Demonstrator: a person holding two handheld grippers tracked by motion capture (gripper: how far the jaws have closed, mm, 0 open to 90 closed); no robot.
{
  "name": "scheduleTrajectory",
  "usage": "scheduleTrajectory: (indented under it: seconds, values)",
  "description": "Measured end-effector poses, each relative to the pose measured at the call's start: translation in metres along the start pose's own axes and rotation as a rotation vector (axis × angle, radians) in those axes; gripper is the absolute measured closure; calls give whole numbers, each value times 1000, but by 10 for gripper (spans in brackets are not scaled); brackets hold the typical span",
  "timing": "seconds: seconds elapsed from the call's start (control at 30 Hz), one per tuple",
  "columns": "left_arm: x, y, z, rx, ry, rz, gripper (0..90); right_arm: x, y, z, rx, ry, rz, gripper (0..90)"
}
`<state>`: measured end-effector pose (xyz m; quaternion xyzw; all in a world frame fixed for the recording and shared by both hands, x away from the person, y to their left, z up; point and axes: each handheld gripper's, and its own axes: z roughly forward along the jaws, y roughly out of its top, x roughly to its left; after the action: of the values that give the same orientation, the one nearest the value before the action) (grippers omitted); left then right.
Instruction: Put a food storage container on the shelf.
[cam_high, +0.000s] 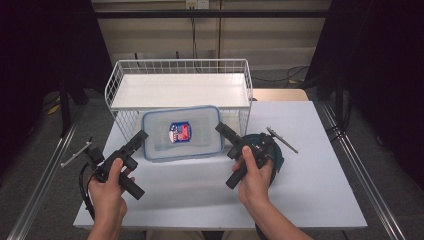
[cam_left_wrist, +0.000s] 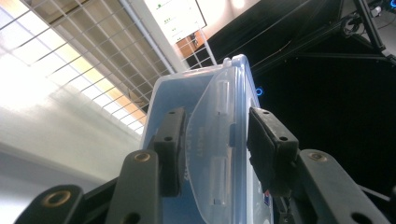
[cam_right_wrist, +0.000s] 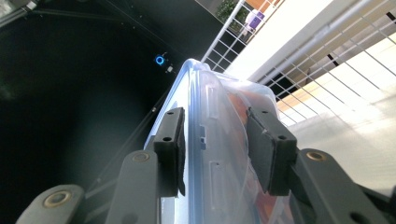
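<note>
A clear plastic box with a blue-rimmed lid (cam_high: 165, 145) and a red and blue label hangs level above the table, just in front of the wire basket. My left gripper (cam_high: 142, 136) clamps its left end and my right gripper (cam_high: 223, 129) clamps its right end. In the left gripper view the box (cam_left_wrist: 205, 93) sits between the jaws of the left gripper (cam_left_wrist: 217, 140), lid rim against one pad and wall against the other. In the right gripper view, the right gripper (cam_right_wrist: 215, 140) likewise has both pads against the box (cam_right_wrist: 219, 93).
A white wire basket (cam_high: 116, 82) with a white floor stands at the back of the pale table (cam_high: 310, 165), right behind the box. Its mesh shows as the basket (cam_left_wrist: 70, 46) and the basket (cam_right_wrist: 327, 51). Dark curtains flank the table.
</note>
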<state>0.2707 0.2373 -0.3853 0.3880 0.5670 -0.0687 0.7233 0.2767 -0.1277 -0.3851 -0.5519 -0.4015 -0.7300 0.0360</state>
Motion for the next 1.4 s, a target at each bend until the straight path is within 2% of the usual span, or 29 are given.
scheduleTrajectory:
  seconds: [0.03,0.07,0.2,0.23,0.27,0.33,0.37,0.43,0.5,0.6,0.7,0.73,0.8,0.83,0.87,0.97,1.0,1.1,1.13,1.33,1.37,1.4]
  values:
    - [-2,1,1,-2,-4,-14,585,2,1,0,-7,2,5,586]
    - [-4,2,1,-2,-3,4,585,3,3,0,-9,6,-3,586]
    - [-10,6,4,-3,-10,11,584,7,8,1,-12,14,2,587]
    - [-11,7,6,-11,-10,-1,584,8,9,1,-16,16,-5,586]
    - [-12,7,6,-11,-15,13,584,9,10,1,-14,17,-9,587]
    - [-13,9,6,-7,-18,14,584,11,12,2,-22,20,-9,587]
    - [-15,10,7,-12,-24,1,585,13,14,3,-24,25,-13,587]
    - [-16,11,8,-19,-23,13,585,14,15,4,-28,27,-25,587]
    - [-18,14,8,-6,-25,14,585,16,17,5,-30,29,-21,587]
    - [-22,16,11,-27,-31,10,584,19,20,7,-34,33,-20,587]
    - [-22,20,12,-12,-28,39,585,20,22,9,-36,36,-29,587]
    - [-23,20,14,-33,-29,24,585,20,23,10,-37,36,-26,587]
    - [-23,22,15,-17,-32,30,585,20,24,11,-41,36,-24,587]
    - [-24,22,17,-31,-33,27,585,20,25,12,-45,38,-26,587]
    - [-24,24,17,-19,-31,27,585,20,26,13,-41,38,-23,587]
    - [-23,26,21,-23,-37,29,585,20,28,15,-47,37,-19,589]
    - [-24,27,23,-31,-38,10,585,21,29,16,-49,38,-20,589]
    - [-22,30,26,-20,-39,35,585,21,32,18,-49,37,-13,590]
    - [-23,31,28,-35,-45,18,585,21,33,19,-52,34,-22,590]
    - [-21,40,37,-43,-48,18,585,23,39,28,-64,35,-31,590]
    - [-20,42,39,-44,-48,17,584,23,40,30,-59,32,-19,591]
    - [-20,44,40,-40,-47,7,585,22,41,33,-70,35,-30,591]
